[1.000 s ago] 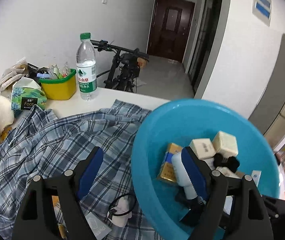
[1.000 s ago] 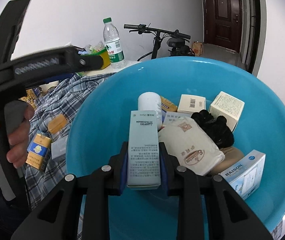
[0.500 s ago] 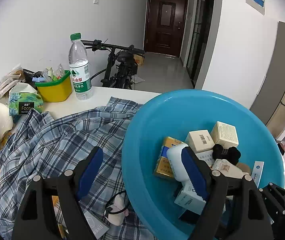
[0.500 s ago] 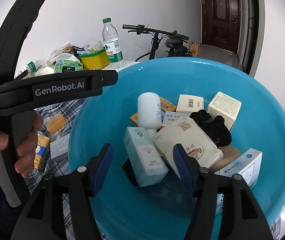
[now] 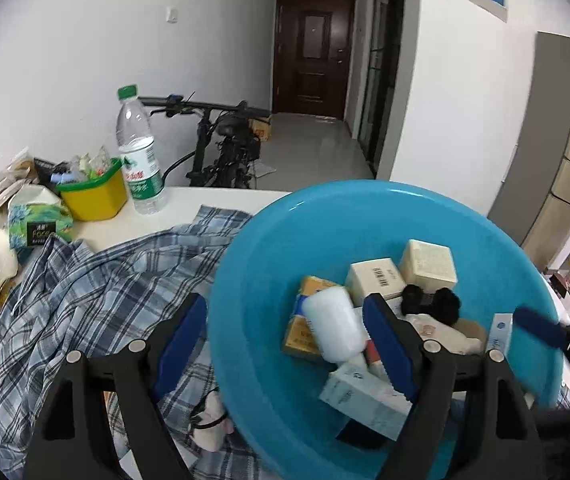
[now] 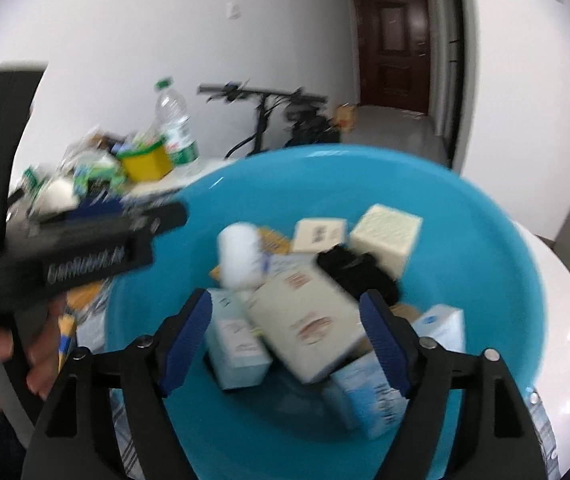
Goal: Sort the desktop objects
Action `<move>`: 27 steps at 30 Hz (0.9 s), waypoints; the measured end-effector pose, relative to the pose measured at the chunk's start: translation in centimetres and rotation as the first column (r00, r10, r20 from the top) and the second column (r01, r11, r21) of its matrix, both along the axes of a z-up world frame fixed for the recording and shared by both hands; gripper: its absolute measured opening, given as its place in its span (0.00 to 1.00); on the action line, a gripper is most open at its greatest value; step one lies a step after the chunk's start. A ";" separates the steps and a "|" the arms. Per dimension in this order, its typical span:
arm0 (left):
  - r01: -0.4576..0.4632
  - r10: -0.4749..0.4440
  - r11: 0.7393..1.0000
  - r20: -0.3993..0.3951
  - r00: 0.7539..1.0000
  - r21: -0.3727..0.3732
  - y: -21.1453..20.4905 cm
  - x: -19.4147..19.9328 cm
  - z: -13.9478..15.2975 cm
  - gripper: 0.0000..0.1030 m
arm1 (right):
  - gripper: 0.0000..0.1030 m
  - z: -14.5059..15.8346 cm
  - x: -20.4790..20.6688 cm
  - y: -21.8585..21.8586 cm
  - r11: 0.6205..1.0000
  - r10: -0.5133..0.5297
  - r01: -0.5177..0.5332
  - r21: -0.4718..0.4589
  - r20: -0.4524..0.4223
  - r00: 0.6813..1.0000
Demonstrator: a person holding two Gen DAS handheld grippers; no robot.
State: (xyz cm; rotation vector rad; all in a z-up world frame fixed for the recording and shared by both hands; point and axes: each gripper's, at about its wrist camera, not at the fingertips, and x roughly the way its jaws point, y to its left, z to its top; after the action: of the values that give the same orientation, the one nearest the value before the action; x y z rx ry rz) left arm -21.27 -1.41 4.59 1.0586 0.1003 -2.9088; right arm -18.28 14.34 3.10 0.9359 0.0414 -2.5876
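1. Left wrist view, lower left: a plaid shirt (image 5: 97, 280) lies crumpled on the table (image 5: 213, 196). It looks soft and limp, so I judge a pinch on a bunched fold would hold better than one on a flat patch.
2. Low in the same view, the left gripper (image 5: 285, 344) points down at a slant, jaws wide with nothing clamped. One jaw is over the shirt and the other over the inside of the basin (image 5: 365, 208), so the basin's near wall sits between them.
3. At bottom centre, a small pale thing with a dark loop (image 5: 209, 428) lies on the shirt just beside the basin. I cannot tell what it is; it looks light.
4. Right wrist view, centre: the basin holds the sorted things, among them a white bottle (image 6: 241, 256), a tissue pack (image 6: 309, 320) and a pale blue box (image 6: 237, 344). The boxes look light and stiff, best gripped across their flat sides. The bottle looks smooth and may slip, and the pack would give under the pads.
5. Lower centre, the right gripper (image 6: 285, 344) tilts down over the basin. Its jaws are opening, and the box and pack below them lie free.
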 end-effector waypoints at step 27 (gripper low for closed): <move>0.044 -0.058 0.998 -0.512 0.857 -0.040 1.7 7.1 5.1 1.00 | 1.00 5.4 4.4 4.3 0.968 -0.250 0.226 -0.109 -0.473 0.845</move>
State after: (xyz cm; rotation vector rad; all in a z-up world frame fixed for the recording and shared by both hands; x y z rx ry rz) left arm -14.22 0.27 9.70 0.2528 0.0484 -3.1461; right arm -13.92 18.68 8.51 0.2610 -0.0051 -2.9779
